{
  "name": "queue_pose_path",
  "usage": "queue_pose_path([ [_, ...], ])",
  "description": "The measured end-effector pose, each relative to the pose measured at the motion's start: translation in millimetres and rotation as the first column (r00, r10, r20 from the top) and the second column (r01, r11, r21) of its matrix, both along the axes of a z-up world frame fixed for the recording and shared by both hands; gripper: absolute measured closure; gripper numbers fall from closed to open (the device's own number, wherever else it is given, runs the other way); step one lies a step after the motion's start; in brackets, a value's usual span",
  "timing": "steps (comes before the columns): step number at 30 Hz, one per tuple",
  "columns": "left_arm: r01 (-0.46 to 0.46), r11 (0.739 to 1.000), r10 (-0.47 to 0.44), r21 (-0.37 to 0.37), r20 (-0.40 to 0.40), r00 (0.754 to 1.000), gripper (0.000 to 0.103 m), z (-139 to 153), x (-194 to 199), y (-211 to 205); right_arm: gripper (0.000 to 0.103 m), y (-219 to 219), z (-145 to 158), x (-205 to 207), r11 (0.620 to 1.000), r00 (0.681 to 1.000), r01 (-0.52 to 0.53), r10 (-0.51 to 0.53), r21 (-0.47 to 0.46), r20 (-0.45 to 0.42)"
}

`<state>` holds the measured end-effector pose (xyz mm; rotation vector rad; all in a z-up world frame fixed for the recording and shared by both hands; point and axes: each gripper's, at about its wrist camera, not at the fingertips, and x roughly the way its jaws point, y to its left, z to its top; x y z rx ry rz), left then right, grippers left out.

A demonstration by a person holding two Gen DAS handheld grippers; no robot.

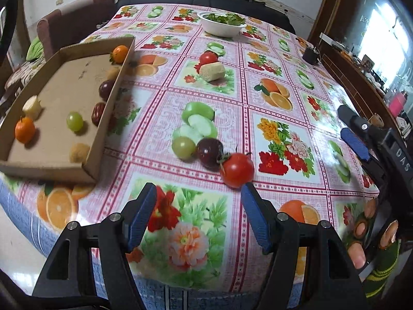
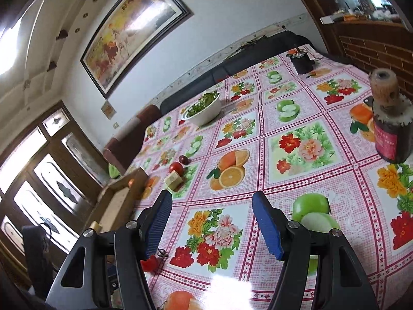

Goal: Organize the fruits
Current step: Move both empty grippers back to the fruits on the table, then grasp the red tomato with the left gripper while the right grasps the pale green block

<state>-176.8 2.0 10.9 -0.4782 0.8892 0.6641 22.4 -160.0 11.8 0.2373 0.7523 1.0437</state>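
Presently listed, from the left hand-held gripper [image 1: 198, 199] outward: jaws spread, nothing between them, angled down at the desk [image 1: 278, 103]. The nearest tomato [image 1: 237, 170] lies just ahead, toward the right pad [image 1: 256, 219], nearly touching its tip; round, so no long axis is noted. A dark plum [image 1: 209, 151] and a green grape [image 1: 183, 147] sit just beyond it. The cardboard tray [image 1: 103, 126], partly filled, lies to the left. The right hand-held gripper [image 2: 211, 222], also spread and empty, is judged farther off. A floral oilcloth covers the desk; a framed painting [image 2: 129, 33] hangs on the wall.

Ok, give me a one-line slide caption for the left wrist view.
Open left hand-held gripper nears a tomato beside two grapes; cardboard tray half filled.
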Motion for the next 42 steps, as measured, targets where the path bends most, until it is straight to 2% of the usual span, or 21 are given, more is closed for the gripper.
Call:
queue_pose_path([
  [4, 0.019, 1.0, -0.019, 0.0, 0.017, 1.0, 0.036, 13, 11, 23, 0.038, 24, 2, -4, 0.994, 0.999, -0.044, 0.047, -0.105, 0.023],
  [8, 0.07, 0.997, -0.07, -0.025, 0.0, 0.998, 0.036, 12, 20, 37, 0.038, 60, 6, -5, 0.978, 0.995, -0.087, 0.095, -0.187, 0.036],
  [14, 0.201, 0.974, -0.197, -0.105, 0.051, 0.979, 0.036, 1, 16, 30, 0.038, 140, 15, -6, 0.928, 0.968, -0.181, 0.226, -0.327, 0.106],
  [19, 0.225, 0.956, -0.218, -0.186, 0.059, 0.974, 0.036, -10, 24, 30, 0.038, 200, 9, -1, 0.882, 0.95, -0.219, 0.291, -0.417, 0.117],
  [22, 0.238, 0.955, -0.233, -0.18, 0.049, 0.971, 0.036, -12, 33, 23, 0.039, 224, -1, 0, 0.854, 0.94, -0.23, 0.318, -0.466, 0.119],
  [24, 0.233, 0.959, -0.23, -0.162, 0.036, 0.973, 0.036, -13, 39, 19, 0.042, 235, -9, 2, 0.836, 0.936, -0.238, 0.333, -0.494, 0.113],
  [26, 0.22, 0.97, -0.221, -0.108, -0.001, 0.975, 0.036, -14, 44, 15, 0.05, 240, -15, 2, 0.824, 0.93, -0.253, 0.351, -0.507, 0.106],
  [27, 0.219, 0.972, -0.22, -0.088, -0.011, 0.975, 0.04, -15, 46, 14, 0.055, 243, -20, 2, 0.816, 0.925, -0.269, 0.368, -0.512, 0.099],
  [28, 0.206, 0.977, -0.207, -0.059, -0.017, 0.978, 0.05, -14, 47, 14, 0.07, 244, -23, 1, 0.809, 0.919, -0.289, 0.384, -0.513, 0.089],
  [30, 0.196, 0.98, -0.196, -0.035, -0.017, 0.98, 0.058, -13, 45, 17, 0.07, 242, -22, -2, 0.809, 0.919, -0.283, 0.383, -0.515, 0.097],
  [32, 0.194, 0.979, -0.195, -0.059, -0.011, 0.981, 0.075, -13, 41, 23, 0.07, 232, -16, -3, 0.824, 0.92, -0.287, 0.378, -0.488, 0.098],
  [34, 0.181, 0.98, -0.183, -0.078, -0.011, 0.983, 0.075, -13, 35, 30, 0.07, 222, -9, -3, 0.84, 0.926, -0.277, 0.364, -0.466, 0.105],
  [42, 0.172, 0.985, -0.172, -0.022, 0.013, 0.985, 0.075, 7, 14, 31, 0.07, 161, 19, -1, 0.914, 0.961, -0.217, 0.262, -0.342, 0.09],
])
